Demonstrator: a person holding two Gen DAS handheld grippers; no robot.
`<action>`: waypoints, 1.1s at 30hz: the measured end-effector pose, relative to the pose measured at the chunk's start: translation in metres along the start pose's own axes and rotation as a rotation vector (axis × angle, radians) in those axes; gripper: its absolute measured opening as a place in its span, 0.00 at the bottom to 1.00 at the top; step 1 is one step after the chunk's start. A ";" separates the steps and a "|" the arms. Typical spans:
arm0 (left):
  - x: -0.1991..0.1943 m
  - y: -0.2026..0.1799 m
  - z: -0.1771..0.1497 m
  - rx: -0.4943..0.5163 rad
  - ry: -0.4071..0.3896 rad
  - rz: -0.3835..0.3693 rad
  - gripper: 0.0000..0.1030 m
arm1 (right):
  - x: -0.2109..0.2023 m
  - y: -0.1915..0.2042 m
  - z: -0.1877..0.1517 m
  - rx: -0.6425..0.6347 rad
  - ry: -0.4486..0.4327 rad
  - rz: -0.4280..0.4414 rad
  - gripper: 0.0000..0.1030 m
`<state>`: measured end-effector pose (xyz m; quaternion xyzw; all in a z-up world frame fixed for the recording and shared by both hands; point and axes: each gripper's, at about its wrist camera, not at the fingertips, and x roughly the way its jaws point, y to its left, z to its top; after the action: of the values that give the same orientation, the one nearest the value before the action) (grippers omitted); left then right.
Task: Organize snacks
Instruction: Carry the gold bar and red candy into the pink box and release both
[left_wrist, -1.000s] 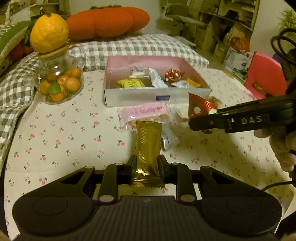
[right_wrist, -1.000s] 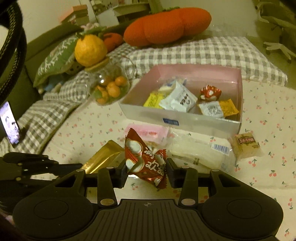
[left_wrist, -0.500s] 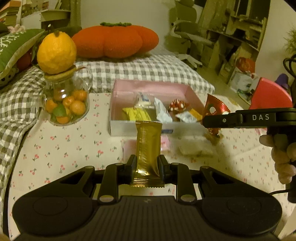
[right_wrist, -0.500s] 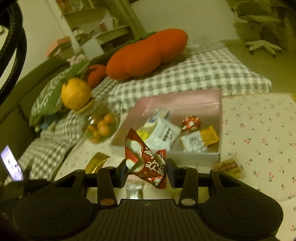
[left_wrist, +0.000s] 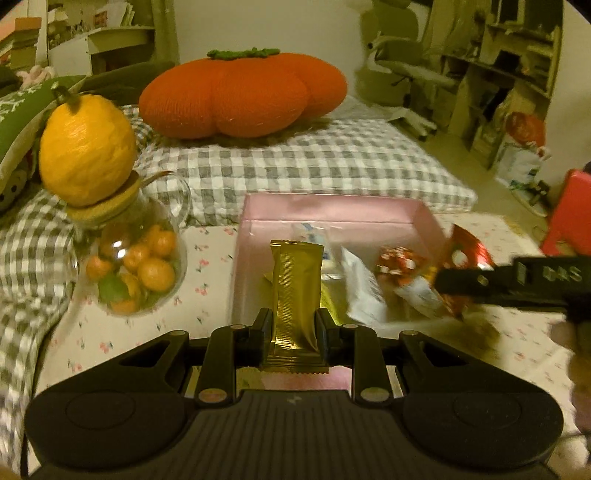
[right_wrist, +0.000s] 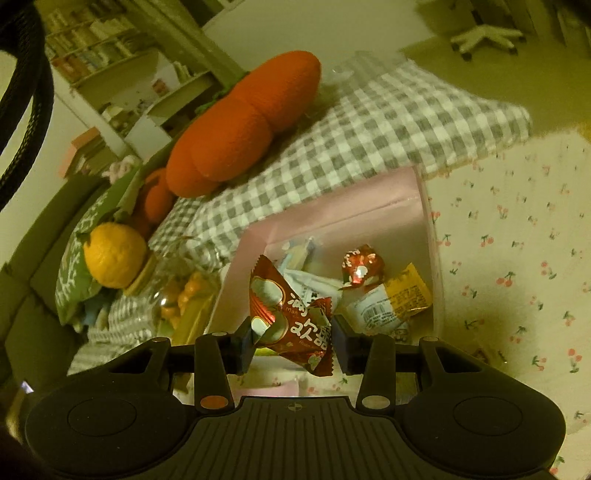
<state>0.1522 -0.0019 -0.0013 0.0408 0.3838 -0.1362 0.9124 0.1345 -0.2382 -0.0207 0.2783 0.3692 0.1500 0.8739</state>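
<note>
A round glass jar (left_wrist: 133, 273) of small orange fruits, capped with a large yellow citrus fruit (left_wrist: 86, 149), stands at the left of the table under its cherry-print white cloth (left_wrist: 207, 258). Behind it, a big orange pumpkin-shaped cushion (left_wrist: 243, 96) rests on a grey-and-white checked blanket (left_wrist: 314, 173).

At centre, the left tool (left_wrist: 294, 328) is clamped on the lower end of a long gold foil snack bar (left_wrist: 294, 295), held upright in front of the shallow pink cardboard box (left_wrist: 332, 208). The box holds several wrapped snacks, among them a white packet (left_wrist: 362, 291) and a small red-and-white candy (left_wrist: 397, 258).

To the right, seen from the left wrist, the right tool (left_wrist: 458, 286) reaches in over the box's near right corner, blurred. Its own camera shows the right tool (right_wrist: 291, 338) gripping a crinkled red foil snack packet with white lettering (right_wrist: 291, 314) above the box's near edge, with a yellow-orange wrapped snack (right_wrist: 406, 295) lying inside by the right wall.
</note>
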 end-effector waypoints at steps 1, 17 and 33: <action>0.006 0.000 0.003 0.003 0.006 0.011 0.22 | 0.003 -0.002 0.001 0.008 0.004 0.001 0.40; 0.074 -0.004 0.029 0.048 0.051 0.138 0.22 | 0.034 -0.025 0.014 0.087 0.039 0.019 0.43; 0.064 -0.010 0.030 0.107 0.021 0.155 0.38 | 0.021 -0.014 0.013 0.080 0.014 0.040 0.58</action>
<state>0.2131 -0.0312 -0.0255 0.1204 0.3815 -0.0851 0.9125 0.1587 -0.2442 -0.0334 0.3194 0.3753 0.1545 0.8563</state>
